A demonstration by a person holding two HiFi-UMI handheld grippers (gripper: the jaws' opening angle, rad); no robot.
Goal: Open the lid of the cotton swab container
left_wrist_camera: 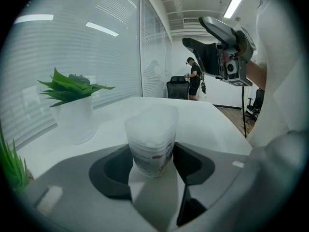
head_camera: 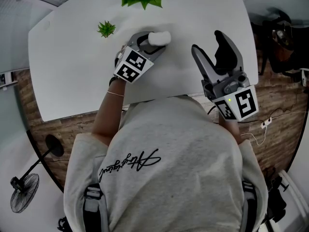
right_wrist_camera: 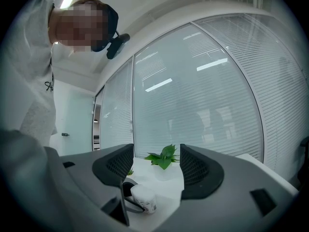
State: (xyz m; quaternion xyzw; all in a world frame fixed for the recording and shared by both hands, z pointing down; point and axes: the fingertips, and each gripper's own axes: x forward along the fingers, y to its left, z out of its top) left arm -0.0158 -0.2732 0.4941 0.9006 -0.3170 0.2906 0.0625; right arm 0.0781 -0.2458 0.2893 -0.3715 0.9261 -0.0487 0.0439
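Left gripper (left_wrist_camera: 151, 161): jaws closed on the cotton swab container (left_wrist_camera: 152, 134), pads touching its two sides low down. The container stands upright on the table (head_camera: 72, 57), long axis vertical. Its lid (left_wrist_camera: 153, 114) is on top, clear of the pads and not yet opened; a pale mass, likely swabs, shows through the wall. Right gripper (right_wrist_camera: 157, 170): jaws apart, empty, held level in the air. The container sits below and ahead-left of it, well apart. Beyond the container: a potted plant (left_wrist_camera: 72, 110).

Bright, even light from ceiling strips (left_wrist_camera: 236, 1); soft shadows, fisheye warp, dark corners.
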